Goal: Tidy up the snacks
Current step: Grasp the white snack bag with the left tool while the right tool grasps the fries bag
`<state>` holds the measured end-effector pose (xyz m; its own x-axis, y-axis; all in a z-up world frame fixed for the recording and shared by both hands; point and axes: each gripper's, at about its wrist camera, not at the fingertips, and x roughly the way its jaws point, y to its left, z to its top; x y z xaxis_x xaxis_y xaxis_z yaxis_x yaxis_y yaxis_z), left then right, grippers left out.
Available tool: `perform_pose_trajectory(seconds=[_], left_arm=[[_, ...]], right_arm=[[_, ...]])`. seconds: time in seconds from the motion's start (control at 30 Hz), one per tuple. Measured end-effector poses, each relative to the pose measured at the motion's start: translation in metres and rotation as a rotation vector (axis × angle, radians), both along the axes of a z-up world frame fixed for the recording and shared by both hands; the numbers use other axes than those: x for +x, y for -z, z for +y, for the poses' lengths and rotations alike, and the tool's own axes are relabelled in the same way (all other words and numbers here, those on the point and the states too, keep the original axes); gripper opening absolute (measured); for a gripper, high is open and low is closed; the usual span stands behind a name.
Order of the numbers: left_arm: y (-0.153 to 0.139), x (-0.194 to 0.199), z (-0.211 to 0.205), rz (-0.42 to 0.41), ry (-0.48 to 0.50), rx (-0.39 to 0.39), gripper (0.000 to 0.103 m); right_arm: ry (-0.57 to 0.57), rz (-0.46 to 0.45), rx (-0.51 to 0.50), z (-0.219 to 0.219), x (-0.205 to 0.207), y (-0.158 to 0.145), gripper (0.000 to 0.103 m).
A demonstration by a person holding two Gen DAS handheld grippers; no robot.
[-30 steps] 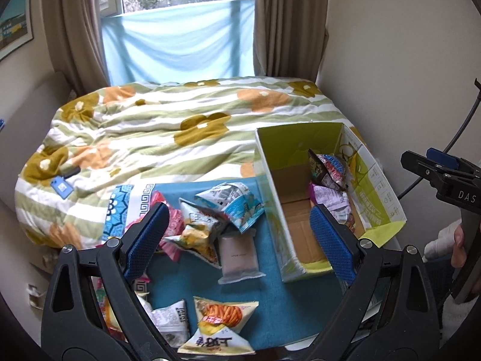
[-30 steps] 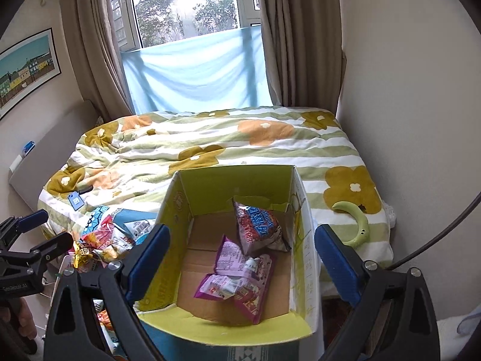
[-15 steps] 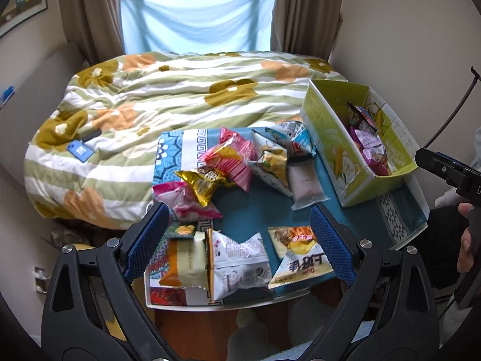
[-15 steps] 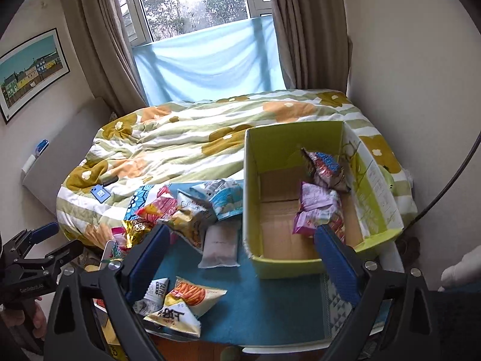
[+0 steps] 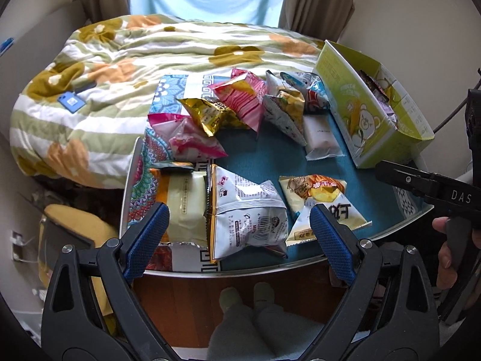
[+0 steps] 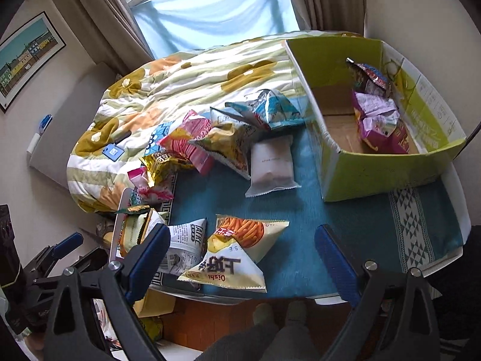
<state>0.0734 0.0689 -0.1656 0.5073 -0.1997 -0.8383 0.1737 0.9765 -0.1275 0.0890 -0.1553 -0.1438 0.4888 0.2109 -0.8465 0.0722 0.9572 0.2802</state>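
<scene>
Hovering above the near edge of the teal-clothed tabletop [image 5: 264,162], the left tongs [image 5: 239,234] gape wide and empty over a puffy silver-white foil snack bag [image 5: 246,213] at lower centre of the left view. The right tongs [image 6: 240,258] also stand spread and empty, framing a cream triangular crisp packet with orange sticks printed on it [image 6: 237,252]. Both packets look light, air-filled and slippery, with fragile contents; pinching a crimped seam seems safest. A yellow-green cardboard box [image 6: 384,168], upper right, already holds a few packets.
</scene>
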Motion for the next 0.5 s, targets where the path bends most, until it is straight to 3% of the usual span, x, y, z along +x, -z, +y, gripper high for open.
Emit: perform_pose_trajectory(seconds=[0.27, 0.5], left_arm=[[0.04, 0.013, -0.026, 0.028, 0.007, 0.037, 0.094], [0.064, 0.03, -0.034, 0.057, -0.032, 0.088, 0.094]], right_arm=[[-0.047, 0.127, 0.082, 0.002, 0.018, 0.063, 0.096], [-0.055, 0.181, 0.156, 0.003, 0.027, 0.087, 0.096]])
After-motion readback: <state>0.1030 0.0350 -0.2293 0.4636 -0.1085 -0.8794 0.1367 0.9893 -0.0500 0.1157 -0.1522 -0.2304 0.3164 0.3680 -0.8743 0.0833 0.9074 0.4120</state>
